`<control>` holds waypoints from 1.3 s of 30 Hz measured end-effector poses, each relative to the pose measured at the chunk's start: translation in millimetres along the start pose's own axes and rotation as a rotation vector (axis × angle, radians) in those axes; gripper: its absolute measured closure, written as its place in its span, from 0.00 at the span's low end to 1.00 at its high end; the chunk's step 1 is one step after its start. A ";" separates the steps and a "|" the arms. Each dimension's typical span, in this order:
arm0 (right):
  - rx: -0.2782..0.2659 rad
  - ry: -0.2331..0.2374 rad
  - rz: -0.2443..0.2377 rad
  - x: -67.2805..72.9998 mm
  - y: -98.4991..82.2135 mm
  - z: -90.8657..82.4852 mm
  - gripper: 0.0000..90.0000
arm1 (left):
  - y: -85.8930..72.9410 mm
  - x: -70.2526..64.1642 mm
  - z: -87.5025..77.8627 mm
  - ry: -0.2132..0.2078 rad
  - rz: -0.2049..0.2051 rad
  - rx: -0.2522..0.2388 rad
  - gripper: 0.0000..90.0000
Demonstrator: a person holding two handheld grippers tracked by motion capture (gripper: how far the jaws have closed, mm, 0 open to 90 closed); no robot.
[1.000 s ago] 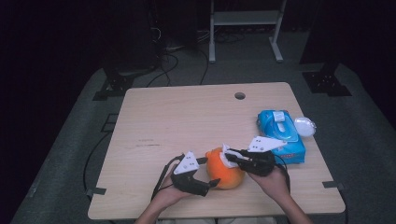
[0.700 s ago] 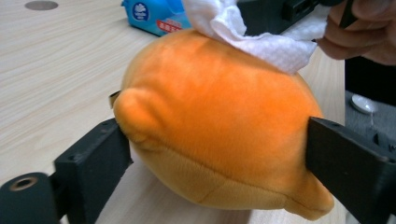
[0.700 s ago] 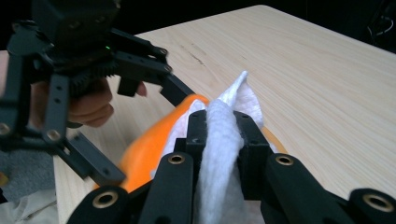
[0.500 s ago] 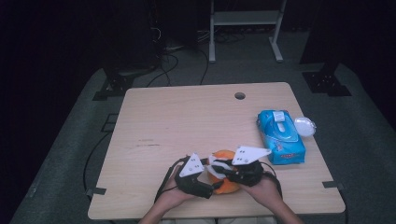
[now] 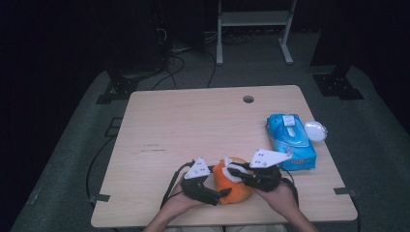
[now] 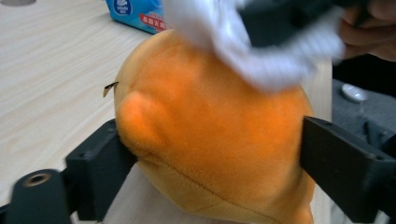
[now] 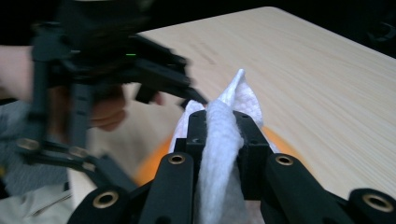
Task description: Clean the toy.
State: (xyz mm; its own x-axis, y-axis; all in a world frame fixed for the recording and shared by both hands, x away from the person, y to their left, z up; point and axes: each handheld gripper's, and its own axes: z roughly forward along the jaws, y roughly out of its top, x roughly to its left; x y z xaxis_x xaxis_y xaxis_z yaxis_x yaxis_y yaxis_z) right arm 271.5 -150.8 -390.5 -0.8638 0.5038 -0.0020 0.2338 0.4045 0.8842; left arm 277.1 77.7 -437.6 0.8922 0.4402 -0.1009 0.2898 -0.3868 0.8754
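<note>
Orange plush toy (image 6: 210, 140) between left tongs (image 6: 210, 163)

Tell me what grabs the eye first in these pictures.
An orange plush toy at the table's near edge stands out, clasped at both sides by the left gripper, whose jaws have just been opening wider. The right gripper pinches a white wipe against the toy's top. A blue wipes pack lies to the right.

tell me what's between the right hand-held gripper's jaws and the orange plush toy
A white wipe, pinched in the right hand-held gripper, lies against the orange plush toy; both gripper views show it.
</note>
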 end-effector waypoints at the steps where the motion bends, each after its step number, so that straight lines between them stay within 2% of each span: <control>1: 0.002 0.017 -0.017 4.7 1.7 3.9 0.86 | 0.3 -1.3 -0.3 0.008 0.009 -0.001 0.15; 3: 0.013 0.027 -0.041 10.6 3.5 10.4 0.86 | 0.4 -3.4 -0.9 0.030 0.039 0.012 0.17; 5: 0.021 0.005 -0.055 9.1 4.3 10.8 0.86 | -0.9 -2.7 -2.3 0.034 0.044 0.009 0.19; 7: 0.010 -0.021 -0.031 0.2 3.0 6.0 0.86 | -1.6 -2.3 -2.3 0.040 0.055 0.013 0.19; 10: -0.003 -0.054 0.043 -19.9 -6.3 -1.0 0.86 | -1.2 -1.7 -3.2 0.038 0.055 0.016 0.19; 11: -0.002 -0.061 0.066 -26.2 -11.2 -2.3 0.86 | -0.6 -1.3 -3.6 0.033 0.047 0.011 0.19; 14: -0.014 -0.040 0.113 -30.8 -15.9 -3.9 0.86 | 0.1 -0.6 -1.6 0.018 0.017 0.005 0.15; 17: -0.032 -0.002 0.122 -25.0 -13.7 -1.0 0.86 | -0.5 3.9 0.6 -0.008 -0.052 0.012 0.11; 19: -0.038 0.035 0.121 -17.9 -11.9 3.2 0.86 | 0.2 4.9 0.7 -0.012 -0.071 0.010 0.11; 21: -0.036 0.052 0.096 -9.0 -8.6 7.8 0.86 | 0.9 3.7 -0.3 0.007 -0.051 0.012 0.12; 23: -0.037 0.067 0.078 -4.0 -6.0 10.2 0.86 | 1.6 0.3 -2.0 0.044 -0.005 0.006 0.20; 25: -0.038 0.055 0.068 -4.6 -4.8 9.2 0.86 | 3.3 -1.0 -3.5 0.080 0.044 0.003 0.27; 29: -0.077 0.002 0.137 -23.8 -11.1 1.3 0.86 | 6.6 -0.9 -4.6 0.156 0.135 -0.003 0.31; 31: -0.085 -0.012 0.186 -34.4 -18.1 1.5 0.86 | 4.9 2.8 -6.5 0.169 0.154 -0.003 0.31; 32: -0.083 -0.012 0.198 -36.9 -21.4 3.2 0.86 | 3.6 3.9 -6.9 0.166 0.153 -0.005 0.31; 34: -0.079 -0.010 0.190 -33.9 -21.9 6.9 0.86 | 2.3 6.2 -7.6 0.139 0.125 0.004 0.27; 36: -0.080 -0.008 0.174 -27.5 -19.5 9.0 0.86 | 2.6 8.4 -7.9 0.102 0.067 0.012 0.20; 37: -0.086 0.005 0.166 -21.9 -17.6 9.9 0.86 | 2.4 8.5 -7.6 0.102 0.052 0.007 0.18; 38: -0.092 0.017 0.161 -18.2 -16.4 11.0 0.86 | 2.2 7.7 -6.9 0.101 0.048 0.005 0.18; 39: -0.095 0.029 0.146 -12.7 -14.5 12.7 0.86 | 2.1 5.5 -6.2 0.113 0.065 0.009 0.19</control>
State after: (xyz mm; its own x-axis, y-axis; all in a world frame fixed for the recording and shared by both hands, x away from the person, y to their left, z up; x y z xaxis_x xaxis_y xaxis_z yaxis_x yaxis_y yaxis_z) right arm 284.7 -153.3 -409.2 -0.8364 0.5294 0.1418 0.3158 0.2540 0.9142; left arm 280.5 84.3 -433.3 0.8648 0.5019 0.0102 0.2359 -0.4242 0.8743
